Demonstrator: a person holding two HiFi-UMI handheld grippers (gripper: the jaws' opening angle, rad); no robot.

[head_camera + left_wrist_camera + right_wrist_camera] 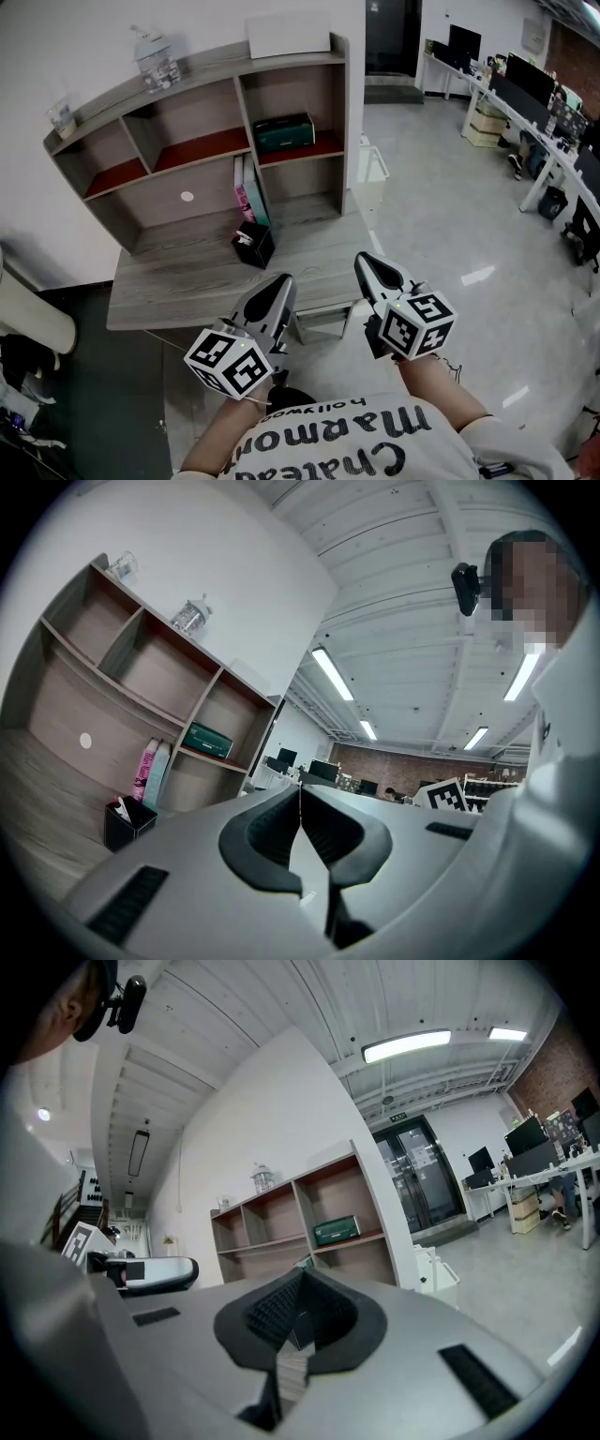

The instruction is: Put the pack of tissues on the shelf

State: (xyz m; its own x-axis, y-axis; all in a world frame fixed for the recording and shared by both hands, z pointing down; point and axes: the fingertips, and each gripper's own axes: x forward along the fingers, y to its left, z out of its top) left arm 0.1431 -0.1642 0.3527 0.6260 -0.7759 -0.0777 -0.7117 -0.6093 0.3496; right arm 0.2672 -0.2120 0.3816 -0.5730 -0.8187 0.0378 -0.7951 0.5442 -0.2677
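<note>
Two closed, empty claws, the grey left gripper (pixel 283 278) and grey right gripper (pixel 362 259), are hovering beside the grey wooden desk (pixel 187 281); the dark green rectangular tissue pack (pixel 283 132) is lying in the upper right compartment of the wooden shelf (pixel 349 122).

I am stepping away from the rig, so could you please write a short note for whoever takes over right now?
Left gripper: shut, empty, held short of the desk.
Right gripper: shut, empty, level with the left one.
Things: a green pack, apparently the tissues, lies in the upper right compartment of the shelf.
Done: the placement looks complete, if that pack is the tissues.
Left: probably nothing. Just confirm the pack sits steady.
</note>
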